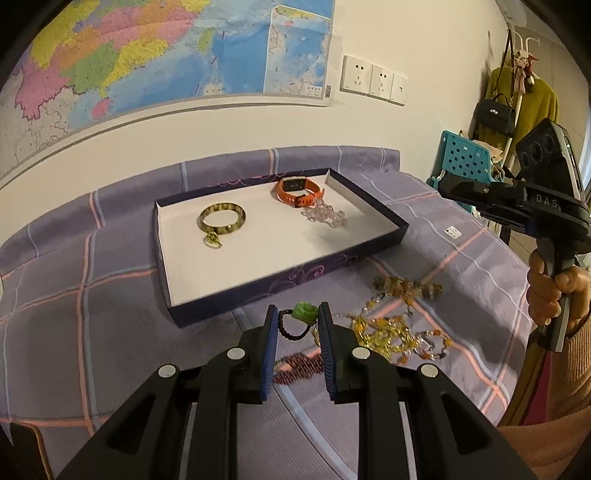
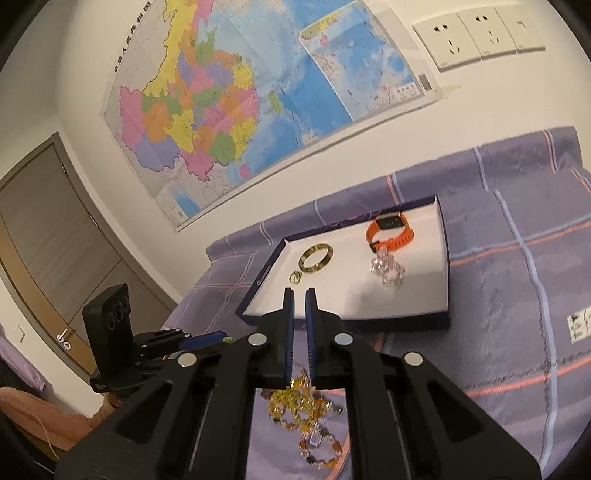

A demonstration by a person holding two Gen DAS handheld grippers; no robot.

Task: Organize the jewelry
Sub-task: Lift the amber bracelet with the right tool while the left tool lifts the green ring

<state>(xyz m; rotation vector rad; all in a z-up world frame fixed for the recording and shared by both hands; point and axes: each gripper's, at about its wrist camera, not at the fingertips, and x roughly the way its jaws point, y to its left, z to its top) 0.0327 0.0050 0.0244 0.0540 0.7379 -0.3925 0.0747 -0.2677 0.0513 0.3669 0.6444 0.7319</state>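
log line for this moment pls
left gripper open around green bead bracelet | right gripper open, empty | tray holds bangle, watch

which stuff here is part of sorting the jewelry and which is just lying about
Job: tray, green bangle, orange watch, clear bead bracelet, green flower bead bracelet, yellow bead pile, dark red beads, left tool.

Lying about: wall map, sockets, black handbag.
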